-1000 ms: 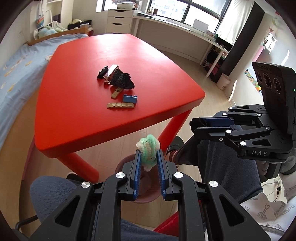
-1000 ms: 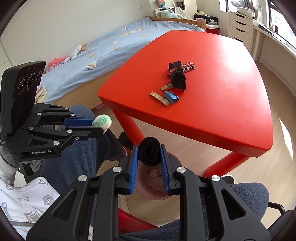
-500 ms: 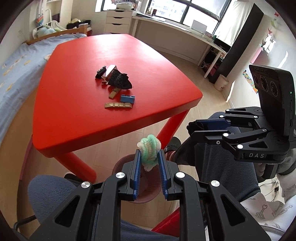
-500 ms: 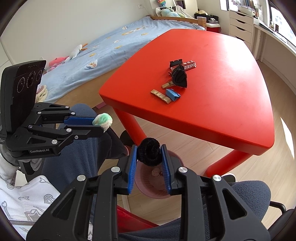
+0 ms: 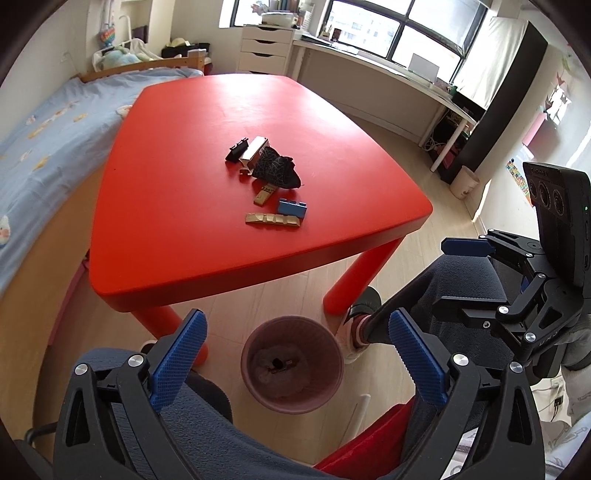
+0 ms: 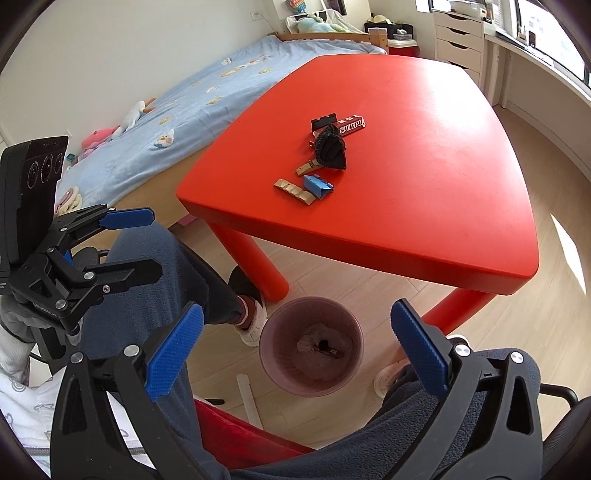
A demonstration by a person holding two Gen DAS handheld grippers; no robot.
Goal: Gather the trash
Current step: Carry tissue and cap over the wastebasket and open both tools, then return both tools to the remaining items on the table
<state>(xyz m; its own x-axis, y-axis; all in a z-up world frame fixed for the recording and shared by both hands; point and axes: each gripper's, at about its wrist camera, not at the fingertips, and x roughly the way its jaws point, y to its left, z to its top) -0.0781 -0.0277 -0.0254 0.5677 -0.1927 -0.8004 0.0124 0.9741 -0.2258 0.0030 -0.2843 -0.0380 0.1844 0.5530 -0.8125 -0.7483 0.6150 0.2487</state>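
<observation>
Looking down at my round pink plastic waste bin (image 5: pixel 291 363) on the floor by the red table (image 5: pixel 207 206), scraps inside, my left gripper (image 5: pixel 295 334) and right gripper (image 6: pixel 297 325) above it, jaws just sprung wide, nothing between them, remaining trash pile (image 5: pixel 269 177) on the tabletop

floor: pale wood (image 5: pixel 413 177) | bed (image 6: pixel 207 88) by white wall | white drawers (image 5: pixel 266 48) | bright windows (image 5: pixel 399 29)
</observation>
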